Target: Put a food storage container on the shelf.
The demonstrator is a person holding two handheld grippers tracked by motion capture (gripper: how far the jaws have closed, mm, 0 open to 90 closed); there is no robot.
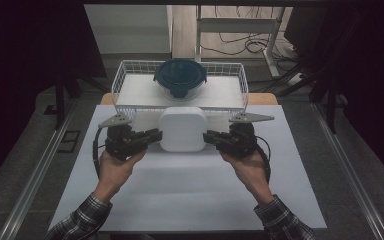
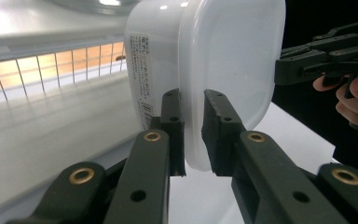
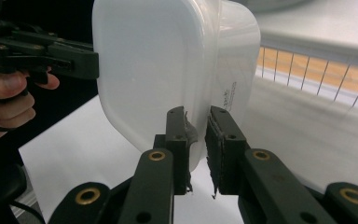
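Note:
A white, rounded-square plastic container (image 1: 181, 129) with a lid hangs above the white table board, just in front of the wire basket. My left gripper (image 1: 157, 135) is shut on the lid rim at its left side and my right gripper (image 1: 207, 136) on the rim at its right side. In the left gripper view the black jaws (image 2: 193, 98) pinch the lid's edge, with the container (image 2: 214, 46) turned on its side and the other gripper (image 2: 282, 70) beyond it. The right gripper view has the jaws (image 3: 196, 116) clamped on the opposite rim of the container (image 3: 154, 60).
A white wire basket (image 1: 241, 92) stands at the back of the table and holds a round glass bowl with a dark blue lid (image 1: 180, 76). The white table board (image 1: 190, 190) stretches toward me. Dark floor and rails flank the table.

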